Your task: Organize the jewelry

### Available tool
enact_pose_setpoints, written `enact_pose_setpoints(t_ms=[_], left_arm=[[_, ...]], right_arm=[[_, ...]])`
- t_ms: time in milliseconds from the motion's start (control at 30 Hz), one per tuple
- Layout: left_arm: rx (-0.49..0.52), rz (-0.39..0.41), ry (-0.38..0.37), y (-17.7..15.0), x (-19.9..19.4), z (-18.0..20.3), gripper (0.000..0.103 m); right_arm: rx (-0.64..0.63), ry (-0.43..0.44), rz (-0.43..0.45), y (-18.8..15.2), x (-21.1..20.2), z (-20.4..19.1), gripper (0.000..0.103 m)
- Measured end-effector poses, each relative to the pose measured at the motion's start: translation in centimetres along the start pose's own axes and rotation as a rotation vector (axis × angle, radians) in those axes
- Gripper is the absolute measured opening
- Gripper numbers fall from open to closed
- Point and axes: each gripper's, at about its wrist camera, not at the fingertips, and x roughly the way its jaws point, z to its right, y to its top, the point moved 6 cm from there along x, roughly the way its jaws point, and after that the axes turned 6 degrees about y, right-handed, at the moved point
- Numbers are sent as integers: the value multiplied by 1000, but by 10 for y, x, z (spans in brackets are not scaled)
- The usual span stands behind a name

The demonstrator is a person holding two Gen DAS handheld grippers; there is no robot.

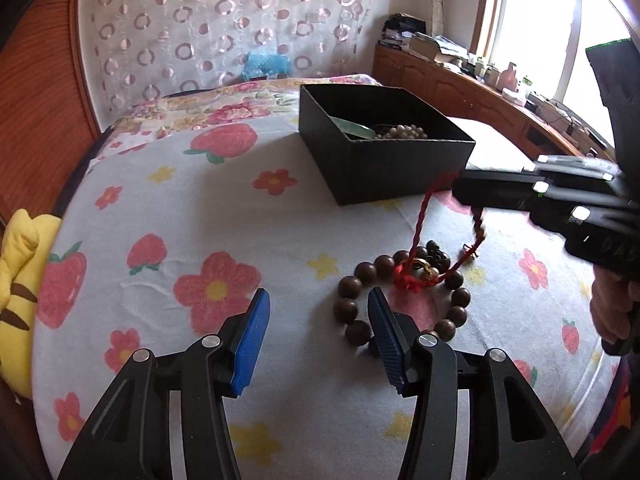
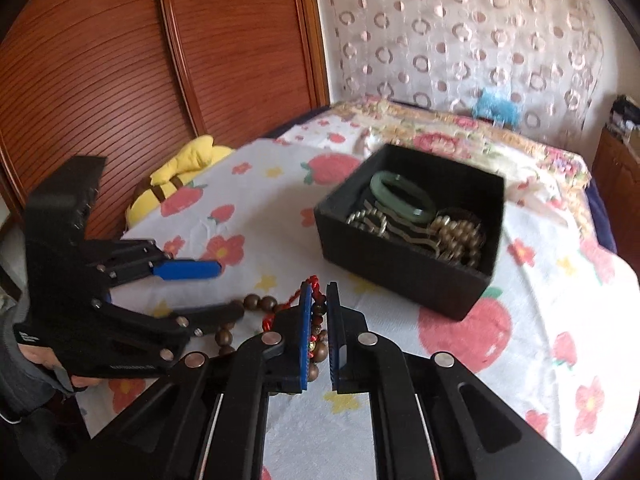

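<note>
Right wrist view: your right gripper [image 2: 320, 300] jaws clench the limp red cord bracelet [image 1: 420, 216]; left gripper [image 1: 316, 300] jaws released.

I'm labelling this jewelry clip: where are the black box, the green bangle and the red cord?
black box [image 1: 404, 168], left wrist view, on its near outer wall.
green bangle [image 2: 404, 196], right wrist view, on its upper rim, inside the box.
red cord [image 1: 420, 216], left wrist view, on the raised braided strand.

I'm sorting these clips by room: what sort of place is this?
Most likely a bedroom: a bed with a flowered sheet, a wooden wardrobe beside it, and a yellow plush toy against it.
</note>
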Motion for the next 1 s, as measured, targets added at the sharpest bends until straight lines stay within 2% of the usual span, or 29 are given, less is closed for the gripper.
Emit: enact_pose_setpoints(t_ms=[133, 200, 333, 367, 400, 533, 867, 1000], left_arm=[[14, -3, -11, 1, 2, 6, 47], [18, -11, -13, 0, 4, 8, 37], [36, -6, 6, 1, 7, 10, 27], [39, -7, -9, 1, 7, 12, 18], [43, -10, -23, 1, 8, 14, 14], [68, 3, -16, 4, 5, 23, 12], [39, 157, -63, 39, -40, 38, 12], [46, 214, -105, 54, -65, 51, 12]], right_arm=[[-7, -26, 36, 6, -16, 3, 8], [-13, -41, 52, 8, -23, 5, 8], [-13, -51, 66, 9, -31, 8, 8], [-11, -53, 68, 9, -32, 10, 8], [-9, -54, 69, 8, -33, 11, 8], [-3, -58, 71, 6, -34, 14, 8], [10, -88, 83, 7, -41, 26, 8], [22, -100, 100, 11, -46, 33, 8]])
